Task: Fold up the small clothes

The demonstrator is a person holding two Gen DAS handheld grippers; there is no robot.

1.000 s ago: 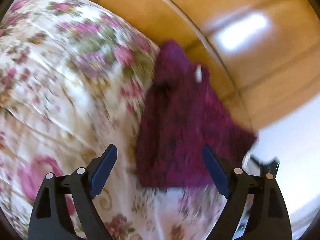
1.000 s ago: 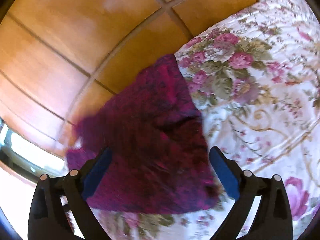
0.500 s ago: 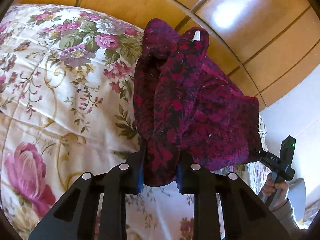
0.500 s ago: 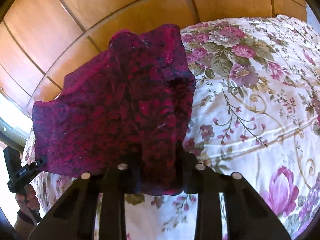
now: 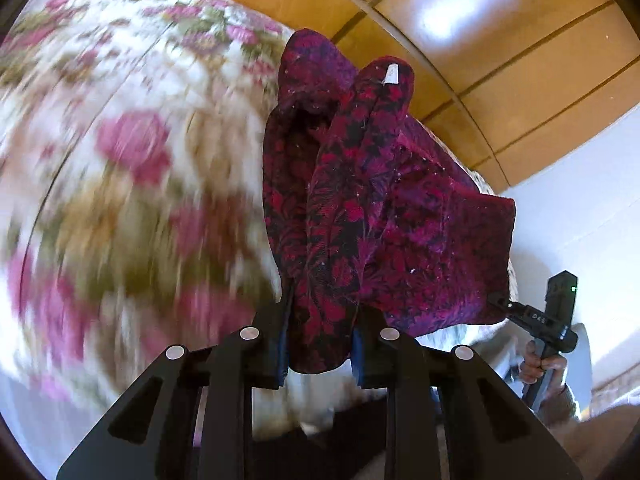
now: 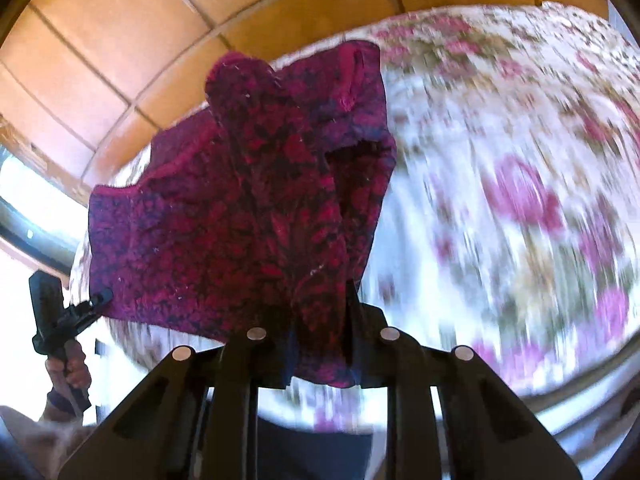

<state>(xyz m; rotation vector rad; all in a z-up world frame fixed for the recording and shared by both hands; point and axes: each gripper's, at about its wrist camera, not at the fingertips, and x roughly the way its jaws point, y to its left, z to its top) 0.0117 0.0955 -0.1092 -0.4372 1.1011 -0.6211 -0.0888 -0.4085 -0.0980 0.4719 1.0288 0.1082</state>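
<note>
left gripper (image 5: 320,344) clamped on magenta garment (image 5: 372,208) edge – right gripper (image 6: 320,344) pinching opposite edge, cloth hanging between over floral bedspread (image 5: 120,160)

Dark-red patterned knit cloth garment (image 5: 360,216), nubby and matt (white lint specks); floral quilted cloth bedspread (image 5: 132,152); glossy orange wood panelling (image 5: 480,40).

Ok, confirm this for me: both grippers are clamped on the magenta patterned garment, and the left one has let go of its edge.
Not quite. The left gripper has not let go: the left wrist view shows its jaws shut on the magenta garment. The right gripper is clamped on it too.
</note>
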